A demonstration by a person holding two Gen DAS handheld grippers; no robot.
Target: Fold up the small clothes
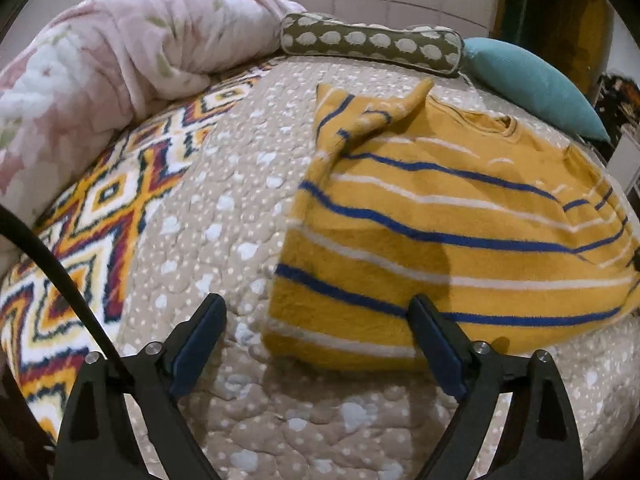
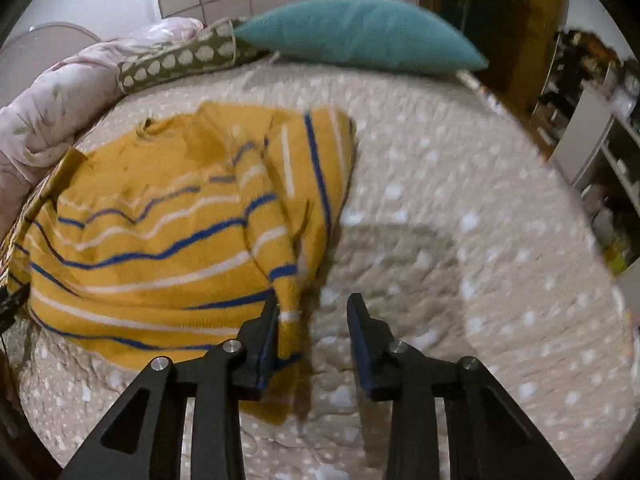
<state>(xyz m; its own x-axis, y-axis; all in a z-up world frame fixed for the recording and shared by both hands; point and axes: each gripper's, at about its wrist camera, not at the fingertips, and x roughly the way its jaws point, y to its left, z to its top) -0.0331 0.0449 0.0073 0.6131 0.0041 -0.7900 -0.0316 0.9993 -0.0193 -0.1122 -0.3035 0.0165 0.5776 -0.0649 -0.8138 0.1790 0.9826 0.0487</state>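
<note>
A small mustard-yellow sweater (image 1: 460,232) with blue and white stripes lies on the beige spotted bedspread (image 1: 224,208). One sleeve (image 1: 360,120) is folded over its upper left. My left gripper (image 1: 316,308) is open and empty, above the sweater's lower left corner. In the right wrist view the sweater (image 2: 152,240) lies to the left, with a sleeve (image 2: 292,280) folded across its right side and hanging down between my fingers. My right gripper (image 2: 312,308) is open, with the sleeve end beside its left finger (image 2: 268,336); the view is blurred.
A pink floral blanket (image 1: 112,64) is piled at the back left, over a patterned orange blanket (image 1: 100,200). A brown spotted bolster (image 1: 372,44) and a teal pillow (image 1: 532,80) lie along the back. Shelves (image 2: 592,140) stand to the right of the bed.
</note>
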